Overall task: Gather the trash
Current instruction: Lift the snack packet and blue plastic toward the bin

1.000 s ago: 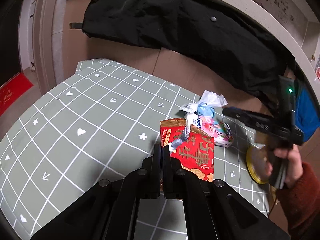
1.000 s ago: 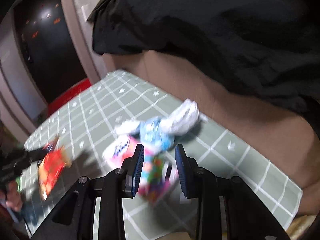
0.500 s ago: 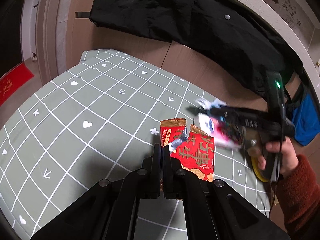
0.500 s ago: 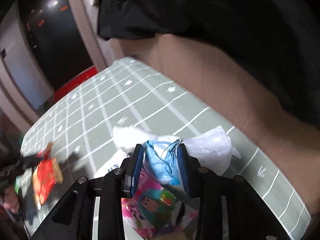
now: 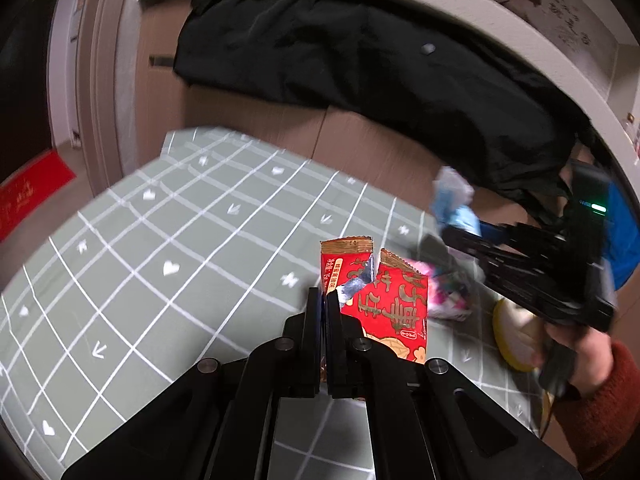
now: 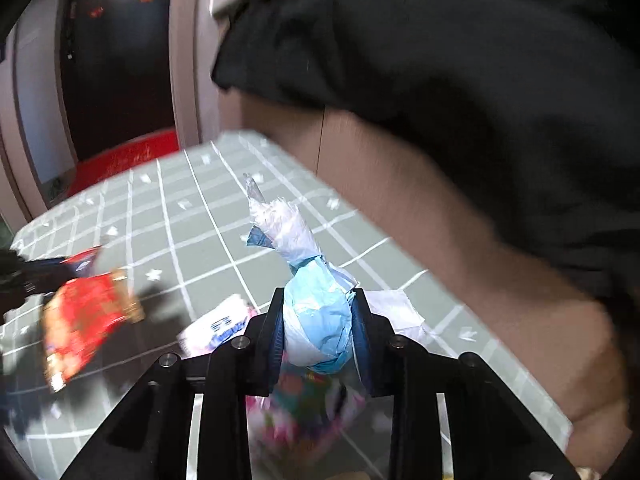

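Two grippers, each with one piece of trash. Left gripper [image 5: 323, 298] is clamped tight on one torn red snack wrapper [image 5: 384, 300], held up over the green checked tablecloth [image 5: 160, 248]. Right gripper [image 6: 318, 320] has just been closing and pinches one blue-and-white crumpled wad [image 6: 316, 312]. One pink wrapper [image 5: 444, 296] lies on the cloth at 3 o'clock of the red one.
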`<state>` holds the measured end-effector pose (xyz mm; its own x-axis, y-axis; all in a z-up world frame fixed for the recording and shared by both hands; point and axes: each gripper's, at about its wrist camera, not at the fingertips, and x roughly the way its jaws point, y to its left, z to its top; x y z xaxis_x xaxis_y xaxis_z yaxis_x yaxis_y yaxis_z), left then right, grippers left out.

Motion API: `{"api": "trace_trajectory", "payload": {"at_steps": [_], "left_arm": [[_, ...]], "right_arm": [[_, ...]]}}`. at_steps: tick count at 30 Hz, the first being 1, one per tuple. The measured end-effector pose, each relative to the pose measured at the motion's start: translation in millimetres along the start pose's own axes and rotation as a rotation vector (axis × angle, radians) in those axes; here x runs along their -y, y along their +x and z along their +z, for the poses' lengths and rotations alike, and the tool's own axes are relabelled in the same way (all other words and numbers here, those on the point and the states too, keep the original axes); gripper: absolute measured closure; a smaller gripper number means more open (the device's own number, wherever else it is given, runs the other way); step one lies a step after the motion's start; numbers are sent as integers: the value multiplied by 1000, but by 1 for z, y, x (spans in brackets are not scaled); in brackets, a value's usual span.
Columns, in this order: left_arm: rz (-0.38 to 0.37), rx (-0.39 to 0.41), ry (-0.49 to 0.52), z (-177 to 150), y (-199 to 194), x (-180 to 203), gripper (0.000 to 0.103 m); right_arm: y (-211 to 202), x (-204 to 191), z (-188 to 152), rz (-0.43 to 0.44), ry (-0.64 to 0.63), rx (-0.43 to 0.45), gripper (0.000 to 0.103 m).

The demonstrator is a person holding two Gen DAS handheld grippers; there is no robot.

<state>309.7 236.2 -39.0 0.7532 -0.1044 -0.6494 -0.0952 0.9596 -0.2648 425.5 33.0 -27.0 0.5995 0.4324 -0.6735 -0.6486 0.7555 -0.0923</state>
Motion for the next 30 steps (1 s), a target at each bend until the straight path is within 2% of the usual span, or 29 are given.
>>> {"api": "trace_trajectory", "payload": {"at_steps": [3, 9, 14, 20, 30], "left_arm": [[7, 62, 33, 5, -15, 22, 102], [27, 192, 113, 4, -50, 71, 102], [15, 268, 166, 2, -74, 107, 102], [-39, 300, 193, -1, -89, 148, 102], [-151, 301, 259, -4, -91, 235, 102]], "right_arm": [[-47, 1, -6, 20, 27, 56, 75], [-115, 12, -22, 25, 112, 123, 75], [-164, 19, -37, -41, 121, 203, 75], [-213, 45, -63, -51, 197, 248, 74], [-285, 94, -102, -146, 295, 294, 74]]}}
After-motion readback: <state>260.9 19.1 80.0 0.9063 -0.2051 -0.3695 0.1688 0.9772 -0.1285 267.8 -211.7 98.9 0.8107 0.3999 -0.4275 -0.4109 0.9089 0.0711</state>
